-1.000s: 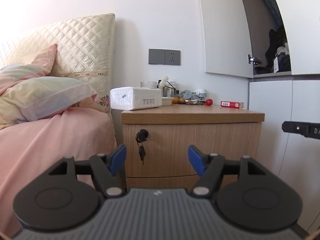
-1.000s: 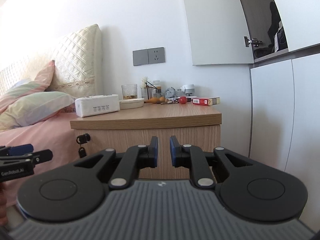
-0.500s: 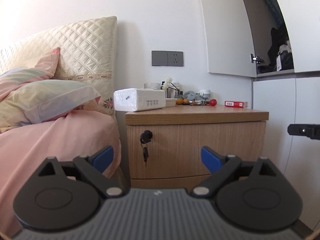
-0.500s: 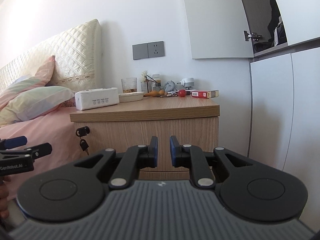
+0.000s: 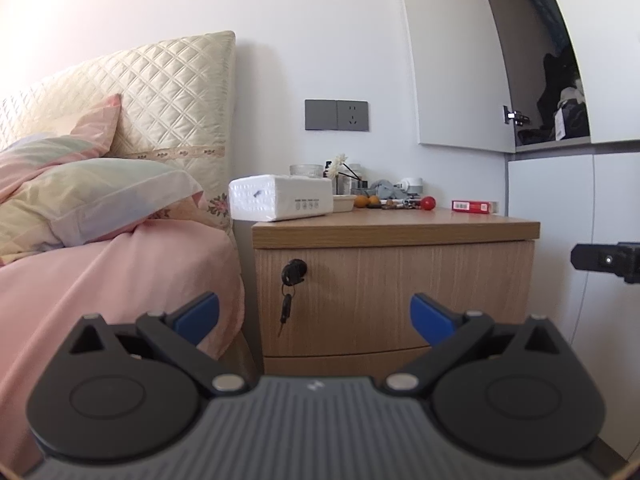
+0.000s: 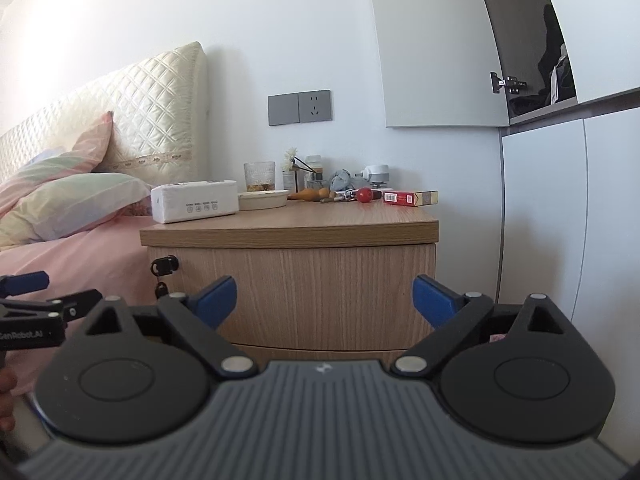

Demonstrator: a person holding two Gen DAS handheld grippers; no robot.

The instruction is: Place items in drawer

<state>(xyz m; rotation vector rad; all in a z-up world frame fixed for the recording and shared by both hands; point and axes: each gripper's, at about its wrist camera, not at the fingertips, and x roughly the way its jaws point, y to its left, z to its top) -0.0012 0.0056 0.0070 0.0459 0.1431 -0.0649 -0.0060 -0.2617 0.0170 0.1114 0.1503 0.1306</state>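
A light wood nightstand faces me with its top drawer (image 5: 400, 288) (image 6: 320, 280) closed and a key (image 5: 294, 272) (image 6: 164, 267) hanging in the lock. On its top lie a white tissue pack (image 5: 280, 198) (image 6: 195, 202), a red ball (image 5: 429, 203) (image 6: 364, 195), a red cigarette box (image 5: 474, 206) (image 6: 408, 198) and small clutter. My left gripper (image 5: 314, 314) and right gripper (image 6: 325, 296) hover in front of the drawer, well short of it. The jaws of both are opening wide, with nothing between them.
A bed with a pink sheet (image 5: 100, 280) and pillows (image 5: 100, 196) stands left of the nightstand. White wardrobe doors (image 5: 560, 220) close off the right, and one upper door (image 6: 440, 60) is open. A glass (image 6: 259, 176) and a shallow dish (image 6: 263, 199) sit at the back of the top.
Both grippers' jaws have spread apart: the left from half open to wide, the right from shut to wide. Neither hand has shifted.
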